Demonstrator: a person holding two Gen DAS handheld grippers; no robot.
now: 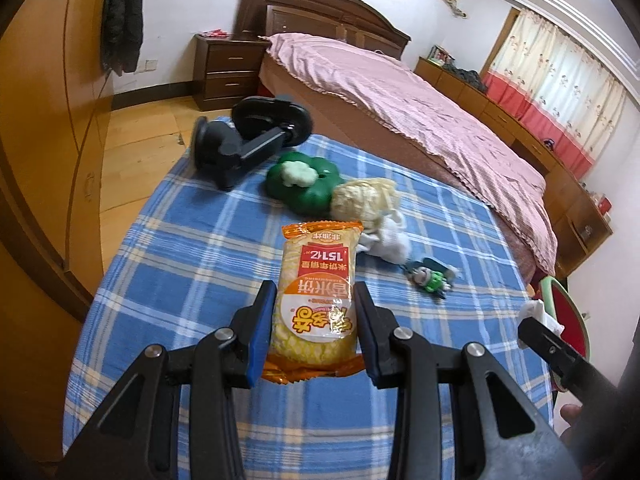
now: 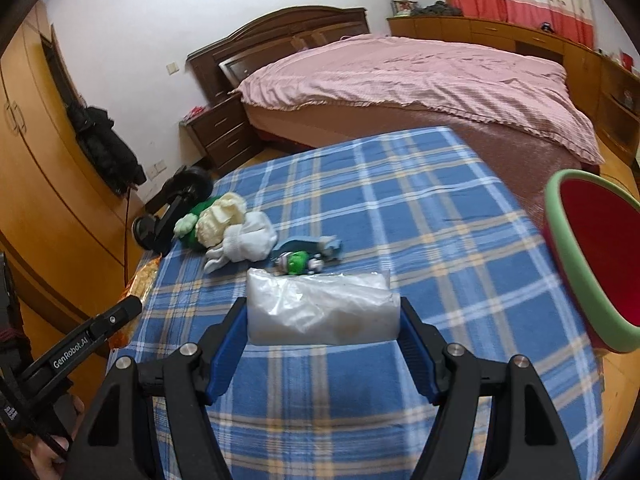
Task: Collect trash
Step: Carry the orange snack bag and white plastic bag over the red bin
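My left gripper (image 1: 315, 286) is shut on an orange and yellow snack packet (image 1: 318, 264), which hangs above the blue plaid tablecloth (image 1: 180, 240). Its blue pads press on the packet's two sides. My right gripper (image 2: 322, 304) is shut on a clear, crumpled plastic bag (image 2: 320, 312), with a pad at each end. A red bin with a green rim (image 2: 560, 240) stands just off the table's right edge, to the right of the bag. In the right wrist view the left gripper's finger (image 2: 120, 316) and the snack packet (image 2: 140, 280) show at the lower left.
On the cloth lie a green toy pepper (image 1: 304, 184), a pale toy cabbage (image 1: 360, 196), white socks (image 1: 388, 240), a small toy figure (image 1: 430, 278) and a black mount (image 1: 248, 136). A pink-covered bed (image 1: 420, 112) stands behind the table, with a wooden wardrobe (image 1: 48, 160) to the left.
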